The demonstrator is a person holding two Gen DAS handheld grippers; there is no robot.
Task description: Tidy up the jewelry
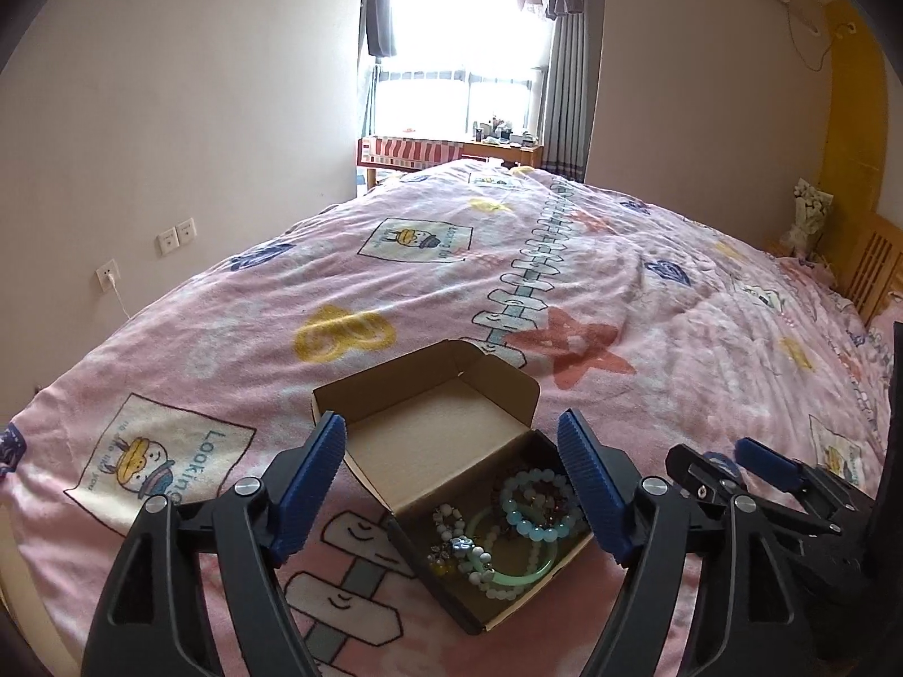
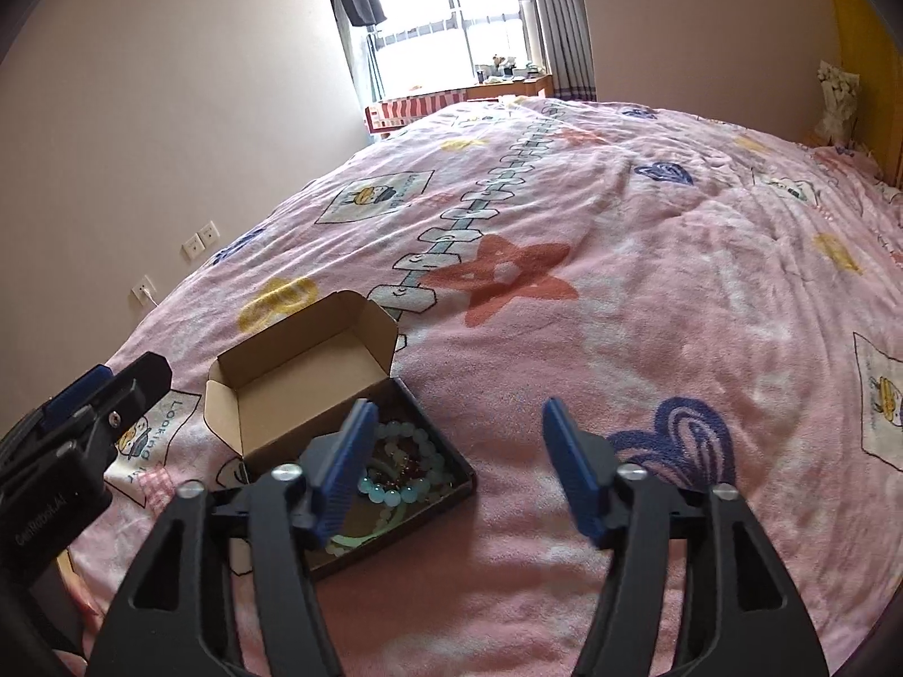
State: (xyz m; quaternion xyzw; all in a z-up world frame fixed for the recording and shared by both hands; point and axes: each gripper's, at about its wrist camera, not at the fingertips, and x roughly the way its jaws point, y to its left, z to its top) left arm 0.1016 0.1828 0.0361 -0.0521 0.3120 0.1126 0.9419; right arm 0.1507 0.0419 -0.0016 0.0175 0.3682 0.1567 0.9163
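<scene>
A small cardboard box sat open on a pink cartoon-print blanket covering a bed, its brown lid folded back toward 12 o'clock so the dark tray was left clear for reaching in. The tray held a loose heap of jewelry: a pale blue beaded bracelet, a light green bangle, white bead strands and a darker reddish string, all overlapping; which lay on top of which could not be told throughout.

The left gripper hung just above the box with its blue-padded fingers spread wide and empty, one to either side of the tray, apparently lined up to come down on a piece inside. No pad touched the box or the beads, as far as the left wrist view showed.

The right gripper was also wide apart and held nothing. In its own view the box lay at about 9 to 10 o'clock, the left-hand finger overlapping the tray's near edge and the other over bare blanket, a stance that suggested waiting beside the box, perhaps to steady it or receive a piece.

No jewelry lay on the blanket, so sorting appeared barely begun. The tangled strands would likely lift together unless one was singled out. A window lit the far wall at 12 o'clock.
</scene>
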